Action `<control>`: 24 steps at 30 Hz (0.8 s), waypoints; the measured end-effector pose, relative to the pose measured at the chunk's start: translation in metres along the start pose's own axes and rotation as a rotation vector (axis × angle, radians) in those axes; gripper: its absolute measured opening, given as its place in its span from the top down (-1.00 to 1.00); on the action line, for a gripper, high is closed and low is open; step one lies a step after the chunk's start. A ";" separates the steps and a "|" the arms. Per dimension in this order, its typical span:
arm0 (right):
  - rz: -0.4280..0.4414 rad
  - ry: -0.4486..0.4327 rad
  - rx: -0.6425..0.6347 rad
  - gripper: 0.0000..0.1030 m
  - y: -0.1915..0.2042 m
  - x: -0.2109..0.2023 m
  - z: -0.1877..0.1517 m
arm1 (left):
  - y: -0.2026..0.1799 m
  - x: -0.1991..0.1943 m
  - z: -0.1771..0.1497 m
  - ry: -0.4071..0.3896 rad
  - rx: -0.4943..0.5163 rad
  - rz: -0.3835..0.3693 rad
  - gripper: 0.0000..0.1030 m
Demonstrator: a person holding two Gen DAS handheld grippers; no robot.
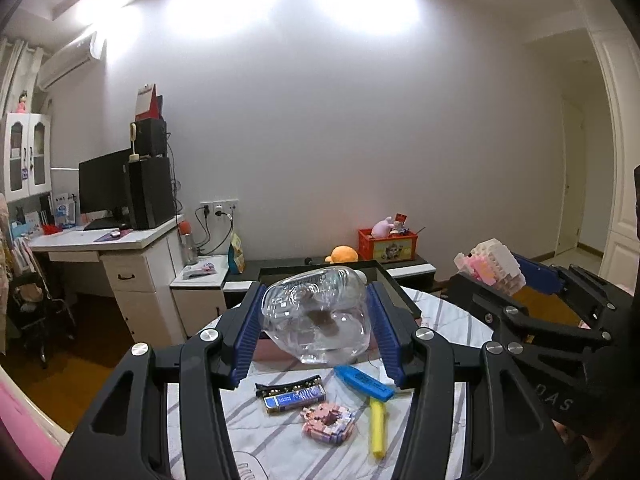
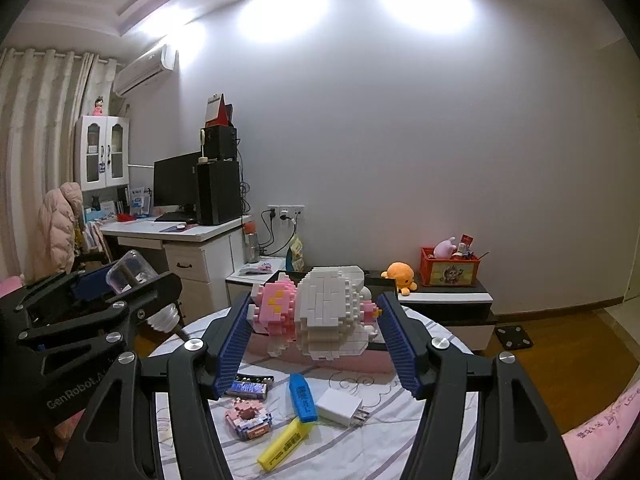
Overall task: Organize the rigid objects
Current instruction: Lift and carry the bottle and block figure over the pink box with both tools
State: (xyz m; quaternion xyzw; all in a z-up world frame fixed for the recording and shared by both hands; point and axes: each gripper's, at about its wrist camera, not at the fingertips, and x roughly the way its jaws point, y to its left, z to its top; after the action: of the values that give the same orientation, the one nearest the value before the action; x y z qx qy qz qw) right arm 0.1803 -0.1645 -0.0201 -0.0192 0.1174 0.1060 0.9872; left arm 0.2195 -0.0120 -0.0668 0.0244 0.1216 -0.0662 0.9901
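Note:
My left gripper (image 1: 316,316) is shut on a clear plastic bottle (image 1: 316,314), held up above the round table (image 1: 452,320). The right gripper (image 2: 316,320) is shut on a pink and white brick-built figure (image 2: 320,312), also lifted off the table. Each gripper shows in the other's view: the right gripper (image 1: 504,276) with the figure at the right edge, the left gripper (image 2: 132,280) with the bottle at the left. On the cloth below lie a blue highlighter (image 2: 303,398), a yellow highlighter (image 2: 280,444), a small pink brick model (image 2: 248,422), a blue lighter (image 2: 246,389), a white charger (image 2: 340,407) and a black hair clip (image 1: 288,385).
A pink box (image 2: 352,362) sits at the table's far side. Beyond it stand a low black cabinet (image 2: 444,300) with an orange plush (image 2: 400,274) and a red toy crate (image 2: 450,270). A white desk (image 2: 180,236) with a monitor is at the left. Pink bedding (image 2: 600,428) edges the lower right.

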 end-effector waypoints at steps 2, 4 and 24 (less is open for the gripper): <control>-0.001 -0.004 -0.001 -0.24 0.000 0.003 0.001 | -0.001 0.004 0.002 -0.002 0.012 0.010 -0.02; 0.001 -0.003 -0.003 -0.24 0.000 0.007 0.003 | 0.000 0.010 0.005 -0.011 0.014 0.014 -0.02; -0.043 0.117 -0.053 -0.24 -0.042 0.152 0.018 | 0.038 0.176 0.026 0.096 0.068 0.069 -0.02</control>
State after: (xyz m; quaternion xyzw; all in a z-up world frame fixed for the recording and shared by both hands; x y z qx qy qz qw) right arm 0.3379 -0.1728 -0.0377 -0.0541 0.1716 0.0867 0.9798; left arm 0.3998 0.0016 -0.0828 0.0653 0.1657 -0.0350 0.9834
